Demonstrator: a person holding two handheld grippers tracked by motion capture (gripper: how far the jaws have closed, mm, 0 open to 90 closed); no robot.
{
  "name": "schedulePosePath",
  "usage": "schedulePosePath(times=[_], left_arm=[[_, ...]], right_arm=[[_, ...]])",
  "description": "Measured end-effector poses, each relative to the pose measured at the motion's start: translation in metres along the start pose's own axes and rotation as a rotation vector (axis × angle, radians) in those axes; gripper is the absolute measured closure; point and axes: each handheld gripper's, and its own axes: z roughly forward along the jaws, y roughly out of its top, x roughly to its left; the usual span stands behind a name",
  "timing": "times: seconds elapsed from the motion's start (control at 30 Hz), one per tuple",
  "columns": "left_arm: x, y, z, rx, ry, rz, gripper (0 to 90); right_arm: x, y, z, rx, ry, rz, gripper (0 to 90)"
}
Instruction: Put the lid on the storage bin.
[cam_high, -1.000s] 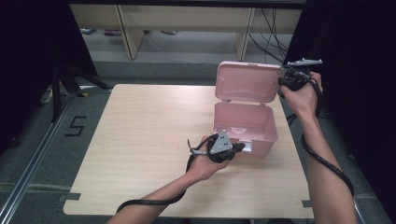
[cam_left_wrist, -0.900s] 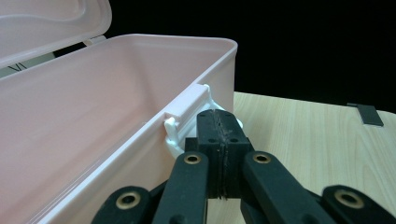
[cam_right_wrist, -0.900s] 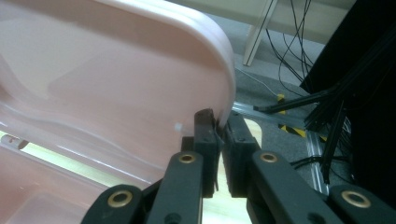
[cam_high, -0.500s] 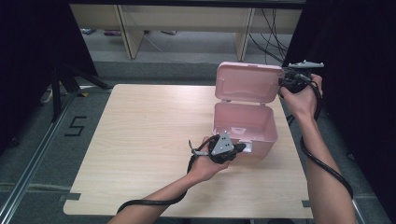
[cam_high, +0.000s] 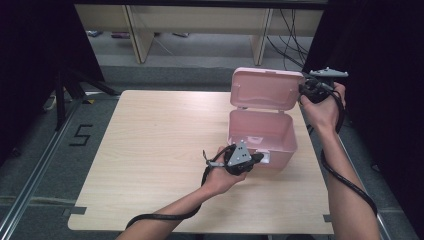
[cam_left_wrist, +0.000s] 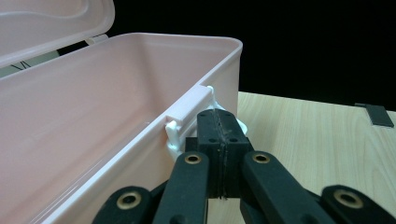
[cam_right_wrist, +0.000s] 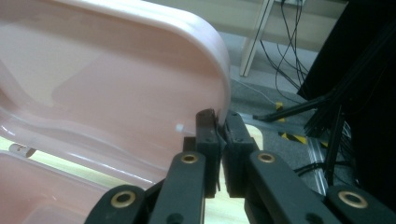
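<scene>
A pink plastic box (cam_high: 262, 135) stands on the right part of the wooden table (cam_high: 150, 150), its hinged lid (cam_high: 265, 90) raised upright. My left gripper (cam_high: 260, 159) is at the box's front wall, shut on the white latch (cam_left_wrist: 212, 95), whose thin tab runs in between the pads. The box's inside (cam_left_wrist: 84, 116) looks bare. My right gripper (cam_high: 302, 91) is held up at the lid's right edge. It is shut on the lid's rim (cam_right_wrist: 223, 93), which is pinched between its fingertips (cam_right_wrist: 205, 123).
The table's right edge (cam_high: 320, 165) runs close beside the box. Wooden shelving legs (cam_high: 260, 40) and cables (cam_right_wrist: 275, 14) stand on the floor beyond the table. Dark curtains hang at both sides. A black tripod (cam_high: 65, 85) stands off the table's left.
</scene>
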Motion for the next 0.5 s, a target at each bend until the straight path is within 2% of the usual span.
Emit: schedulePosePath(times=[0.03, 0.07, 0.1, 0.17, 0.2, 0.23, 0.3, 0.33, 0.4, 0.43, 0.5], left_arm=[[0.0, 0.0, 0.0, 0.002, 0.001, 0.0, 89.4], [0.0, 0.0, 0.0, 0.002, 0.002, -0.002, 89.4], [0.0, 0.0, 0.0, 0.001, 0.003, -0.004, 89.4], [0.0, 0.0, 0.001, 0.0, 0.004, -0.007, 89.4], [0.0, 0.0, 0.001, 0.0, 0.005, -0.007, 89.4], [-0.001, 0.0, 0.001, 0.0, 0.006, -0.008, 89.4], [-0.001, 0.0, 0.001, 0.001, 0.006, -0.01, 89.4], [0.0, 0.0, 0.002, -0.001, 0.007, -0.011, 89.4], [0.0, 0.0, 0.002, 0.0, 0.006, -0.01, 89.4], [0.0, 0.0, 0.002, 0.001, 0.006, -0.01, 89.4], [0.0, 0.0, 0.002, 0.001, 0.005, -0.01, 89.4]], right_arm=[[-0.002, 0.0, 0.0, -0.001, 0.002, -0.023, 87.8], [0.0, -0.001, -0.001, 0.005, 0.005, -0.001, 87.9], [-0.001, -0.002, -0.001, -0.015, 0.003, -0.011, 88.0], [-0.001, -0.003, -0.003, -0.009, 0.005, -0.008, 88.0], [0.0, -0.004, -0.002, -0.031, 0.0, -0.003, 88.0], [-0.001, -0.005, -0.004, -0.012, 0.003, -0.013, 88.1], [-0.001, -0.006, -0.004, -0.024, 0.003, -0.026, 88.0], [0.001, -0.006, -0.005, -0.019, 0.006, -0.009, 88.1], [0.0, -0.008, -0.005, -0.046, -0.006, -0.025, 88.2], [0.002, -0.009, -0.006, -0.035, -0.007, -0.009, 88.2], [0.002, -0.01, -0.007, -0.046, -0.002, -0.008, 88.3]])
